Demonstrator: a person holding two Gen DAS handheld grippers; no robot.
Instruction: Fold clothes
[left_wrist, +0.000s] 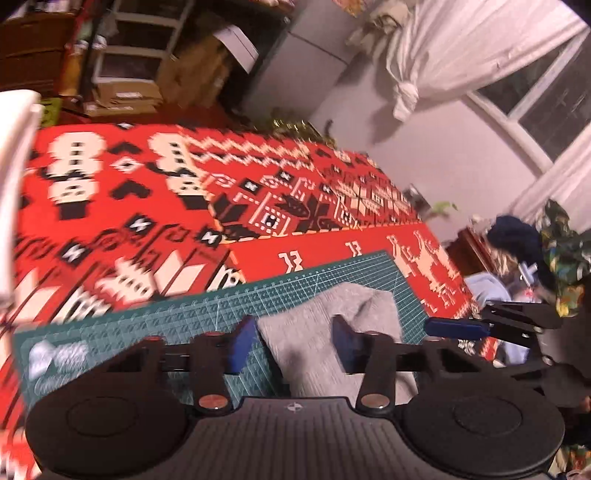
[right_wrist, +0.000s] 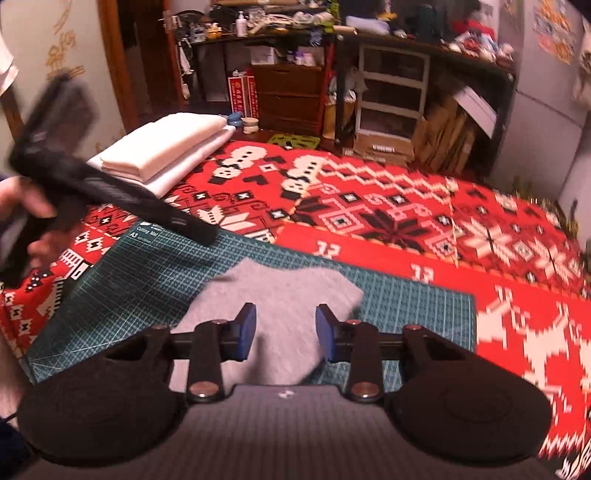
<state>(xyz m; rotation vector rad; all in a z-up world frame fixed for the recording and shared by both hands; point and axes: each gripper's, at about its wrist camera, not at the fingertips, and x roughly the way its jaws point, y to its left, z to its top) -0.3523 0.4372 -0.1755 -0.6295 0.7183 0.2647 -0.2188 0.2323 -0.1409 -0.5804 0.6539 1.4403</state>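
Note:
A folded grey cloth (left_wrist: 325, 317) lies on a green cutting mat (left_wrist: 155, 325) over a red patterned bedspread. In the left wrist view my left gripper (left_wrist: 294, 343) hovers above the cloth, open, its blue pads wide apart with nothing held. The right gripper's blue finger (left_wrist: 458, 328) pokes in from the right edge of the mat. In the right wrist view the grey cloth (right_wrist: 284, 295) rests flat on the mat (right_wrist: 406, 306) and my right gripper (right_wrist: 286, 334) is open over its near part. The left gripper (right_wrist: 92, 184), blurred, is held by a hand (right_wrist: 22, 206) above the mat's left corner.
A stack of folded white cloths (right_wrist: 166, 147) sits at the bed's far left corner. The red patterned bedspread (right_wrist: 406, 206) stretches beyond the mat. Shelves, drawers and cardboard boxes (right_wrist: 384, 144) stand behind the bed. A pile of clothes (left_wrist: 554, 251) lies off the bed's right side.

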